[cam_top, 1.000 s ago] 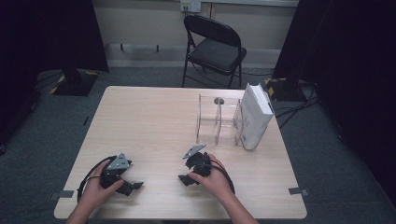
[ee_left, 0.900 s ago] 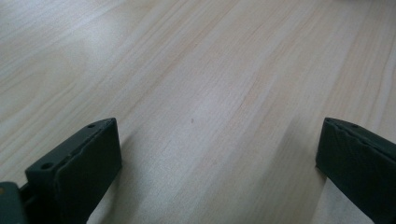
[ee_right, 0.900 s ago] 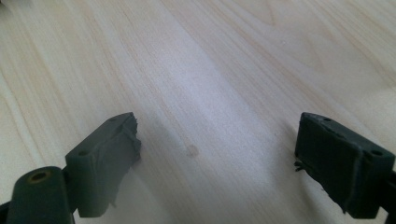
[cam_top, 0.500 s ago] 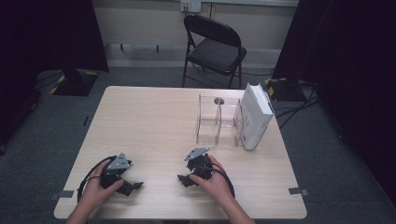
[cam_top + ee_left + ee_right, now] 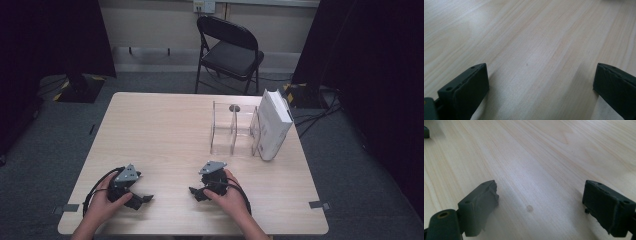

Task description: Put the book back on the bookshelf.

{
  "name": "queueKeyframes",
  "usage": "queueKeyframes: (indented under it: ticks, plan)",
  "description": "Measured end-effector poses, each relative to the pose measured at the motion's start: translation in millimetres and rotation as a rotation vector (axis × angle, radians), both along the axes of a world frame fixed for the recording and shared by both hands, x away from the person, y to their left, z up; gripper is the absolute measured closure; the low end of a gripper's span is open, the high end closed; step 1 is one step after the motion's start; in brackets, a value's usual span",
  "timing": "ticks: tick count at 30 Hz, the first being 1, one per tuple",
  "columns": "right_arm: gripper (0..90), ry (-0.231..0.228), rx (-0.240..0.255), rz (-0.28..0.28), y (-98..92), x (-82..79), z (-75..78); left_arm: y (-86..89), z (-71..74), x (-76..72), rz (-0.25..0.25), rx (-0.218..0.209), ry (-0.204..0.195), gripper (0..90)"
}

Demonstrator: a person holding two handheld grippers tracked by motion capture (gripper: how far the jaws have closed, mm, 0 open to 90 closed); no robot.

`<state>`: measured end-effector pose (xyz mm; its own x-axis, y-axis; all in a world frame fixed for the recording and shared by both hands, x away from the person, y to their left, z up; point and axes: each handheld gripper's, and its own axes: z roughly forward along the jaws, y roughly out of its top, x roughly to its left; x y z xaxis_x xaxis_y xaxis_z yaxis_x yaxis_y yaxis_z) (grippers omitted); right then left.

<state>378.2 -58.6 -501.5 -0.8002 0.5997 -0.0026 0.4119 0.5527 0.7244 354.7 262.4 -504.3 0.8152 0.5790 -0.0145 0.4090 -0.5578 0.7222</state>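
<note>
High view: I am resting my left gripper (image 5: 141, 199) at 7 o'clock and my right gripper (image 5: 196, 192) at 6 o'clock on the wooden table (image 5: 160, 130), both with jaws spread wide and gripping nothing; clear rack (image 5: 234, 130) and white box (image 5: 273, 124) are standing touching at 2 o'clock

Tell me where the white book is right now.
In the high view, the white book stands upright at the table's far right, touching the right side of the clear acrylic rack, well beyond the right tool.
</note>
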Motion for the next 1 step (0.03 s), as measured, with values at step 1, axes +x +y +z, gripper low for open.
queueKeyframes:
  ticks: [1]
  plan:
    - [11.3, 0.000, 0.000, 0.000, 0.0, 0.0, 0.0, 0.0, 0.0, 0.0, 0.000, -0.001, 0.000, 0.0]
